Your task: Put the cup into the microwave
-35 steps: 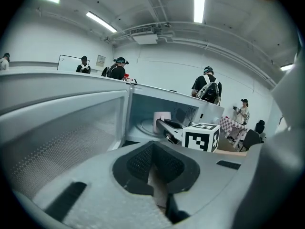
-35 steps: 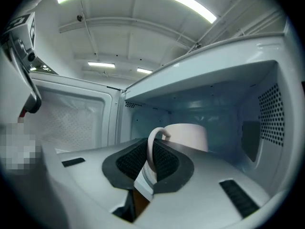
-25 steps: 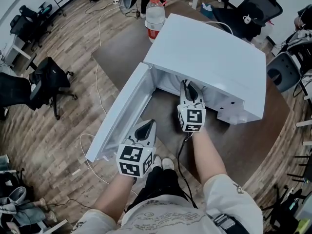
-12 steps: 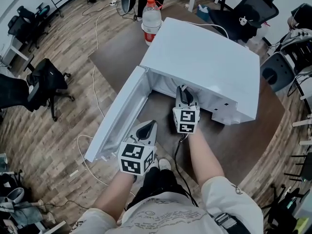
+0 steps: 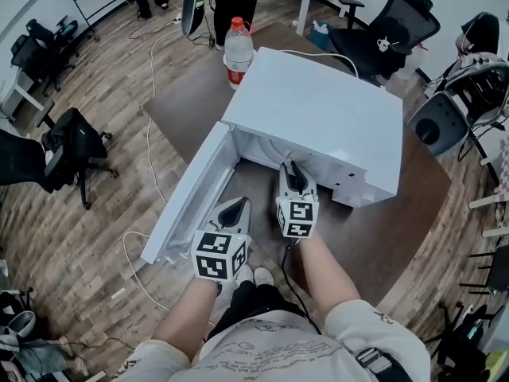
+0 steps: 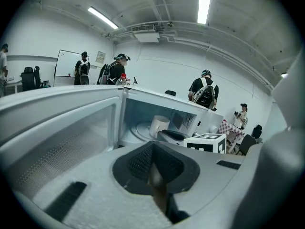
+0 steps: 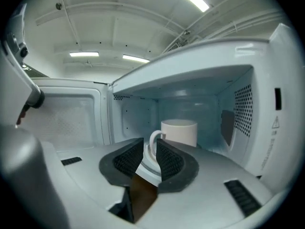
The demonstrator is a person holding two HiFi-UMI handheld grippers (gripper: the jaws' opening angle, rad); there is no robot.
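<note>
The cup point(image 7: 178, 131) is seen standing upright inside the microwave point(image 5: 318, 110), set on the turntable point(image 6: 137, 129) with its handle turned toward the opening, so the placing itself is judged to be done. The right tongs point(image 7: 149, 150) are held at the mouth of the cavity with the jaws a little apart. The handle is lined up with the gap at 12 o'clock, but it appears to lie beyond the tips and nothing is seen to be pinched, so the cup is judged to be released. The left tongs point(image 6: 151, 162) are closed with nothing between them, and in the head view they are held low in front of the oven, at about 8 o'clock from the right tongs. From the left gripper view the cup is also made out within the cavity, at about 12 o'clock beyond the jaws, well apart from them. The door point(image 5: 191, 201) is swung wide open, toward 8 o'clock from the microwave's body on the desk point(image 5: 398, 237). A bottle point(image 5: 237, 50) is stood on the desk at 11 o'clock from the microwave and is not involved. Little is judged to be left: the right tongs are to be drawn clear of the opening. Closing the door is not named in the task sentence, so it cannot be counted as required.
</note>
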